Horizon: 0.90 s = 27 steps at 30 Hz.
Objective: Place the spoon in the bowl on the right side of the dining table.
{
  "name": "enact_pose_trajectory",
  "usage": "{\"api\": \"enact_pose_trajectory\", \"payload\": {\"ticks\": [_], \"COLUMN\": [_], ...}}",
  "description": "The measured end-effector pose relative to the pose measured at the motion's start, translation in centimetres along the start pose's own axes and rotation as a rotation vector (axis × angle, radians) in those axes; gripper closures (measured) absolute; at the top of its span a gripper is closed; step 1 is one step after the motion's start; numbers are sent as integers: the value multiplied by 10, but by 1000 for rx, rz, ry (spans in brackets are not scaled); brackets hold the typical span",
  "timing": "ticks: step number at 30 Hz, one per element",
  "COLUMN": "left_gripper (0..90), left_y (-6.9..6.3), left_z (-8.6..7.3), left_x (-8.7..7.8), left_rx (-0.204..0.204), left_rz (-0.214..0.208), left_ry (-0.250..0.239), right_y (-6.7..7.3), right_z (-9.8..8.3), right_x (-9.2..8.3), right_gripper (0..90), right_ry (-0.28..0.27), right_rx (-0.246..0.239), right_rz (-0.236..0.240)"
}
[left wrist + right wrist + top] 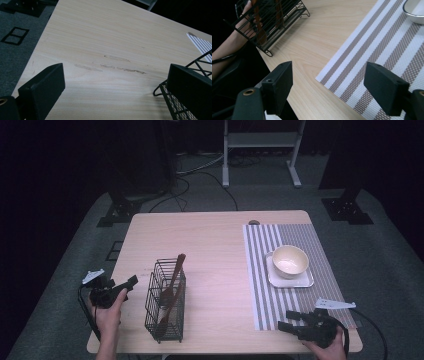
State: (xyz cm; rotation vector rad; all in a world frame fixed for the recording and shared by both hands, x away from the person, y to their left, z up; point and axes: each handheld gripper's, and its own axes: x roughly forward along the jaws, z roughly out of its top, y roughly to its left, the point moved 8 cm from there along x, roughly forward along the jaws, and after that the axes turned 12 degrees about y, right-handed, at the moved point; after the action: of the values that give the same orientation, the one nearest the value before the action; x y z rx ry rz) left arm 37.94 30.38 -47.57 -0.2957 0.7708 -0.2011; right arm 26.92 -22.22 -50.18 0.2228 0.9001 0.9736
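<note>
1. The light wooden bench (215, 245) carries a black wire-mesh basket (166, 301) near its front left, standing upright with two dark brown wooden utensils (172, 285) leaning inside it, handles up.
2. The left gripper (131, 281) sits at the bench's left edge, just beside the basket and apart from it, held in the person's left hand (106, 312).
3. In the left gripper view its two black fingers (42, 90) stand wide apart with only bare wood between them; the basket's wire corner (175, 100) lies next to the right-hand finger, and I cannot tell whether they touch.
4. A grey-and-white striped woven placemat (290, 270) covers the right part of the bench. On it rests a white square plate (290, 277) with a cream round bowl (290, 260) sitting on top.
5. The right gripper (289, 321) hangs over the front edge of the placemat, well apart from the bowl and plate, held in the person's right hand (332, 347).
6. In the right gripper view its fingers (278, 85) are spread wide, holding nothing; the placemat's corner (342, 80) and bare bench lie beneath the gap.
7. That same view shows the basket (274, 22) farther off, with the person's left forearm behind its wires.
</note>
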Motion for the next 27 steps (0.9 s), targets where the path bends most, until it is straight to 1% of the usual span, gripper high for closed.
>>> {"api": "enact_pose_trajectory", "payload": {"ticks": [5,6,7,8,9,10,11,12,15,21,27], "left_gripper": [12,12,12,12,12,12,12,12,12,12,12], "left_y": [1,2,2,3,3,3,3,3,3,5,4], "left_z": [0,0,0,1,1,0,0,0,0,1,1], "left_x": [-1,-2,-2,-2,-2,-2,-2,-2,-2,-3,-4], "left_rx": [3,-2,-2,-4,-4,-6,-5,-4,0,-4,-3], "left_rz": [5,6,6,6,6,4,4,3,3,5,5], "left_ry": [0,-4,-4,-5,-5,-4,-4,-3,-3,-6,-9], "right_y": [5,9,9,14,14,17,19,21,24,28,36], "right_z": [6,9,9,12,12,15,16,18,22,28,40], "right_x": [1,2,2,5,5,7,8,9,10,12,16], "right_gripper": [222,222,222,222,222,222,222,222,222,222,222], "right_ry": [2,6,6,19,19,29,34,43,45,53,60], "right_rx": [-10,-21,-21,-29,-29,-45,-48,-50,-47,-55,-67], "right_rz": [19,27,27,34,34,31,34,41,65,70,82]}}
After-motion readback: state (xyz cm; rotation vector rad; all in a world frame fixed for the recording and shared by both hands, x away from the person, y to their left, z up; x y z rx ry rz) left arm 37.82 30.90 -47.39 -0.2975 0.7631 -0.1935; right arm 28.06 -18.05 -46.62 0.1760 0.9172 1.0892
